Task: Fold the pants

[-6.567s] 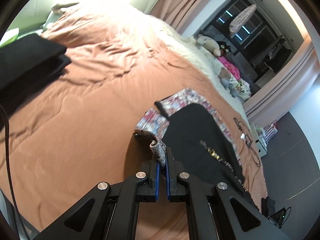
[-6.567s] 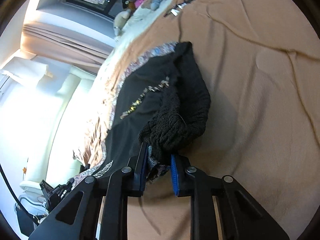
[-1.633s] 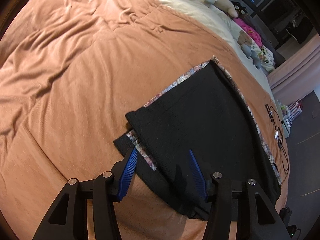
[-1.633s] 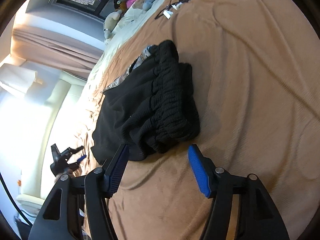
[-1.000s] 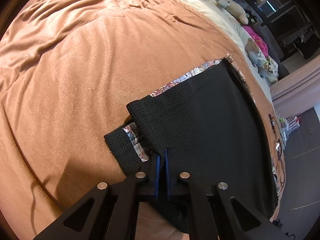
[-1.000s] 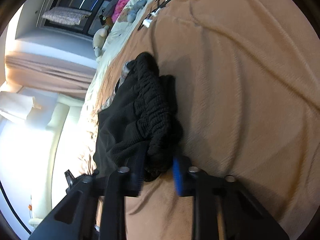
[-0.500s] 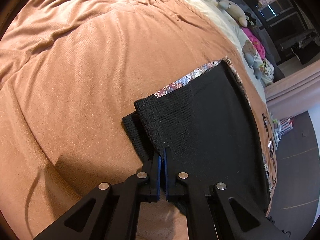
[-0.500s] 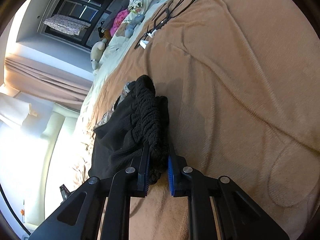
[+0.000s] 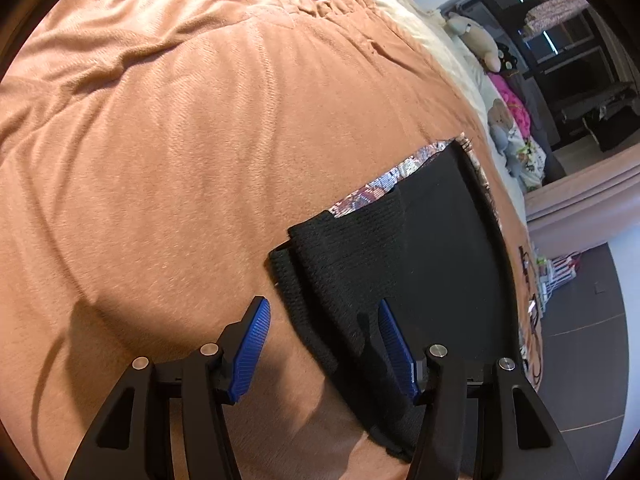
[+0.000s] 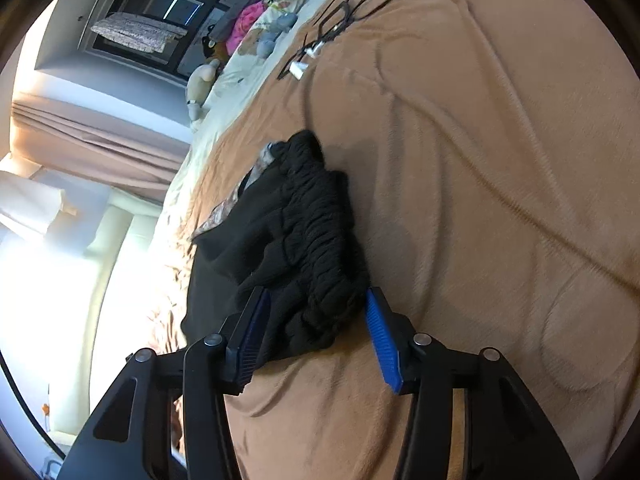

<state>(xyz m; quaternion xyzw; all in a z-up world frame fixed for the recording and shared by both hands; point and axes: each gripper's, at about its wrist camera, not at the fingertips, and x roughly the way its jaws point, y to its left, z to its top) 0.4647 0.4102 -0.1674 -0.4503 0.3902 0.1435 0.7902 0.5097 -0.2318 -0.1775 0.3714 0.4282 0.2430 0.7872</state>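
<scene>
one pants [image 9: 420, 248]; two grippers [image 9: 322, 314] [image 10: 316, 308]; one blanket [image 9: 180, 140]; several plush toys [image 9: 476, 42]

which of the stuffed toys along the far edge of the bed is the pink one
The pink plush toy, lying between the cream teddy bear and the grey stuffed toy; it alone is bright magenta.

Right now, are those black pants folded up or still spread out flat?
Folded. The black pants lie doubled on the brown bedspread, one ribbed edge stacked over another, and the waistband end sits bunched in layers.
</scene>
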